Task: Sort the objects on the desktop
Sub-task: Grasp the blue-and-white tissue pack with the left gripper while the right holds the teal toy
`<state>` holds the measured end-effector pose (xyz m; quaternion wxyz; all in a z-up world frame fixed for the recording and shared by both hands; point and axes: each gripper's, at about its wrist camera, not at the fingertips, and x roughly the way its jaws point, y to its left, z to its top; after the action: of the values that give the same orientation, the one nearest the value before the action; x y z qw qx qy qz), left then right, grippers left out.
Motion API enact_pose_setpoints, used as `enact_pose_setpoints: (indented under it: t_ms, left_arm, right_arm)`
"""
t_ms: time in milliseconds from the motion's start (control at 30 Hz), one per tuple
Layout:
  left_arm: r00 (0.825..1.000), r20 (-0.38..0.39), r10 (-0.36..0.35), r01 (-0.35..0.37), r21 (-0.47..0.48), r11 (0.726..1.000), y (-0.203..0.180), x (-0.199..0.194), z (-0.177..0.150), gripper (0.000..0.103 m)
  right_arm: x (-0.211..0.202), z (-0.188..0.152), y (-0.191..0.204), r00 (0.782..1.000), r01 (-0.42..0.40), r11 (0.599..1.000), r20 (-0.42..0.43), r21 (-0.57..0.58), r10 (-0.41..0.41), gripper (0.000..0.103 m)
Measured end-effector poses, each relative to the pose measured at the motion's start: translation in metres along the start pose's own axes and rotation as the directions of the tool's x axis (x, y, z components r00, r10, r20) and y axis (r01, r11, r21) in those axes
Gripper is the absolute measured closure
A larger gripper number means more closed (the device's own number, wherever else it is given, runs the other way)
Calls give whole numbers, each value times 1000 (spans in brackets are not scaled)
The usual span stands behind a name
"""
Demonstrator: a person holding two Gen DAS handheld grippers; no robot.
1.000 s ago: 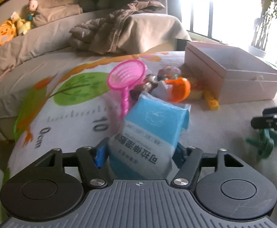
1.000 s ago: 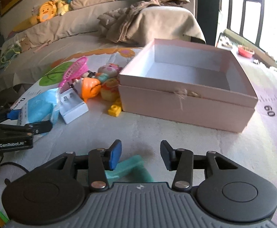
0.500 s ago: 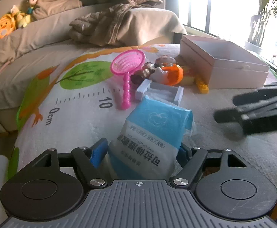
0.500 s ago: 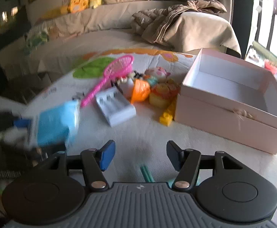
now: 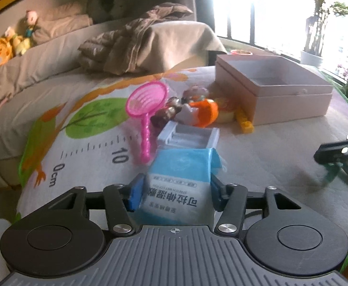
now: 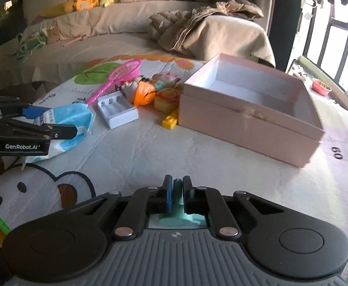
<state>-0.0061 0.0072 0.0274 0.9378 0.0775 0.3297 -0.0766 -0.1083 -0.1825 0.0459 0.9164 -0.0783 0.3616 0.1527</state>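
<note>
- Now at the pick-up step, both claws loaded, nothing in the box (image 6: 252, 109) yet.
- Left gripper (image 5: 175, 191) clamped on a blue pack (image 5: 181, 178), pads against both its sides; pack's far end drooping toward the mat (image 6: 150, 157) in the right wrist view.
- Right gripper (image 6: 176, 196) pinched narrow on a teal toy (image 6: 176, 188), only a sliver visible between the blue pads; more teal showing under the claw body.
- Seen from the left wrist, right gripper at 3 o'clock, low over the mat, teal piece hanging beneath.
- Box open, inside bare as far as visible, at 1 o'clock from the right claw, well apart from it.
- Left over in a heap by the box's left wall: pink net (image 5: 147, 100), white tray (image 6: 118, 109), orange toy (image 6: 144, 93), yellow brick (image 6: 170, 120), small figures, too blurred to name.
- Next move, likely: lift teal toy clear of the mat, carry toward 1 o'clock, over the near wall, then release inside.
- Blue pack to follow from the left, across the heap; soft and saggy, so needs height to clear tray and rim.
- Watch for claws crossing paths over the box.
</note>
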Motion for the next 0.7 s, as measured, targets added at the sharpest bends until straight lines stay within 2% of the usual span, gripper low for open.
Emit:
enact_pose_setpoints:
  t_ms: [133, 167, 200, 233, 267, 300, 467, 600, 700]
  left_arm:
    - [999, -2, -46, 46, 21, 999, -8, -6, 1, 43]
    - [998, -5, -63, 63, 23, 998, -11, -6, 1, 42]
    - [997, -5, -71, 71, 30, 997, -16, -7, 1, 40]
    - [997, -4, -76, 76, 41, 996, -20, -7, 1, 39]
    - [997, 0, -81, 80, 54, 995, -25, -8, 0, 33]
    - [996, 4, -87, 87, 65, 994, -28, -9, 0, 29]
    - [996, -5, -85, 85, 81, 993, -35, -4, 0, 23]
    - [998, -31, -62, 64, 57, 996, -31, 2, -1, 21]
    - [997, -44, -60, 62, 34, 998, -26, 4, -1, 23]
  right_arm:
    - [-24, -1, -30, 998, -1, 996, 66, 90, -5, 91]
    - [-29, -1, -36, 997, 7, 994, 74, 109, -15, 85]
    - [-34, -3, -43, 996, 21, 992, 82, 124, -31, 74]
    - [-37, -4, -47, 995, 32, 991, 86, 129, -43, 67]
    - [-41, -7, -49, 995, 38, 990, 91, 133, -50, 55]
    - [-43, -10, -50, 994, 35, 990, 93, 135, -48, 49]
    - [-38, -24, -36, 998, -37, 996, 48, 86, 33, 42]
    - [-17, -31, -23, 1000, -24, 998, 9, 54, 23, 33]
    - [-7, -30, -21, 1000, -13, 998, 0, 64, 13, 32]
